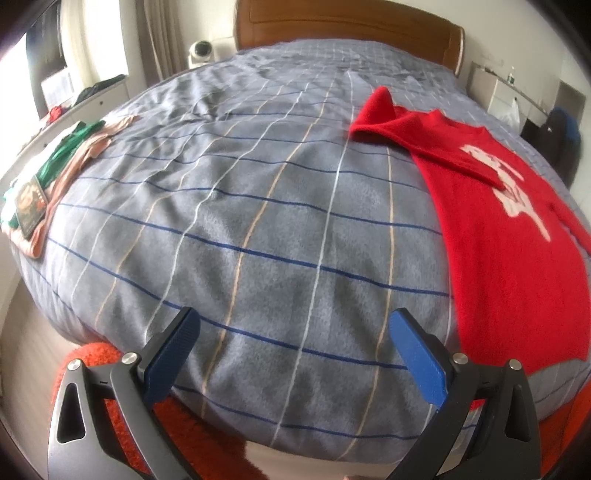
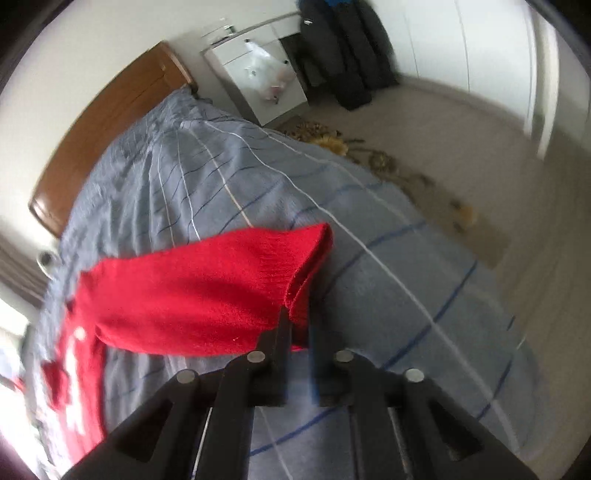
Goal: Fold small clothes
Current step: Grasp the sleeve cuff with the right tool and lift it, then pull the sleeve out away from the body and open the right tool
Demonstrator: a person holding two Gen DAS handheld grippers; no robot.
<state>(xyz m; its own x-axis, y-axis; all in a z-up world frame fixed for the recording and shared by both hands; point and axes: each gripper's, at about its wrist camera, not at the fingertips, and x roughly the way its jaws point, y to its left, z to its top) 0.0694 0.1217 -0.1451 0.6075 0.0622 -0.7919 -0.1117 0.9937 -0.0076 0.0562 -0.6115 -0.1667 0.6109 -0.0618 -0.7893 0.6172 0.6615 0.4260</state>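
I have the red knitted sweater with the pale chest motif [image 1: 509,229] lying face-up on the right side of the grey quilt with blue, white and tan grid lines [image 1: 258,229], its hem toward the near edge of the bed and its collar toward the far wooden headboard [image 1: 351,26]; that orientation suits me, since both sleeves can be turned inward across the chest. My right gripper [image 2: 299,325] has its jaws drawn nearly together on the cuff end of one red sleeve [image 2: 207,291]; the sleeve is lifted off the quilt and pulled taut, which I judge is so that it can be carried over the body without dragging. In the left wrist view one sleeve [image 1: 388,118] lies angled across the upper chest, its cuff pointing far and left. My left gripper [image 1: 295,332] hangs over the near edge of the bed, its blue-padded fingers [image 1: 417,354] spread wide and holding nothing; I keep it clear of the sweater, I think, so it is free to pin or take the hem once the sleeve is laid. On the far left edge sits a small stack of green and peach garments [image 1: 70,158], well apart from the sweater; I take these for finished pieces, though I cannot tell for sure.
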